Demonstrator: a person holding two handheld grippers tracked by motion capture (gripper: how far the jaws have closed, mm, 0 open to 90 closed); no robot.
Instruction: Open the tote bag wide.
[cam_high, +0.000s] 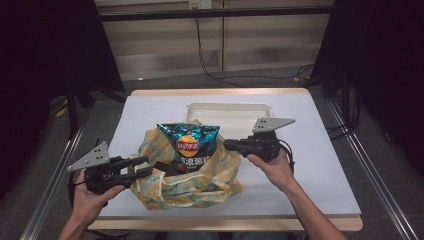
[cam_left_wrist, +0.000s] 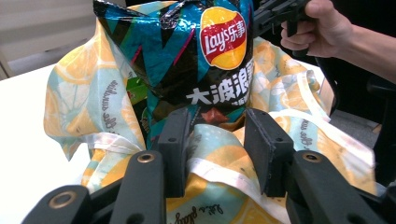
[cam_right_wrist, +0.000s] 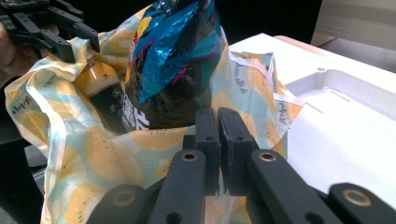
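A lemon-print tote bag (cam_high: 190, 186) lies open on the table with a blue Lay's chips bag (cam_high: 189, 142) standing in its mouth. My left gripper (cam_high: 142, 166) is at the tote's left rim. In the left gripper view its jaws (cam_left_wrist: 217, 140) stand a little apart, with a fold of fabric and a white strap bunched between the pads. My right gripper (cam_high: 227, 145) is shut on the tote's right rim, its jaws (cam_right_wrist: 217, 116) nearly touching. A bottle (cam_right_wrist: 100, 88) with orange contents sits inside the tote beside the chips.
A shallow white tray (cam_high: 230, 107) lies just behind the tote, toward the table's far edge. The pale table (cam_high: 320, 165) has free room to the right and left of the tote. Dark stands and cables flank the table on the floor.
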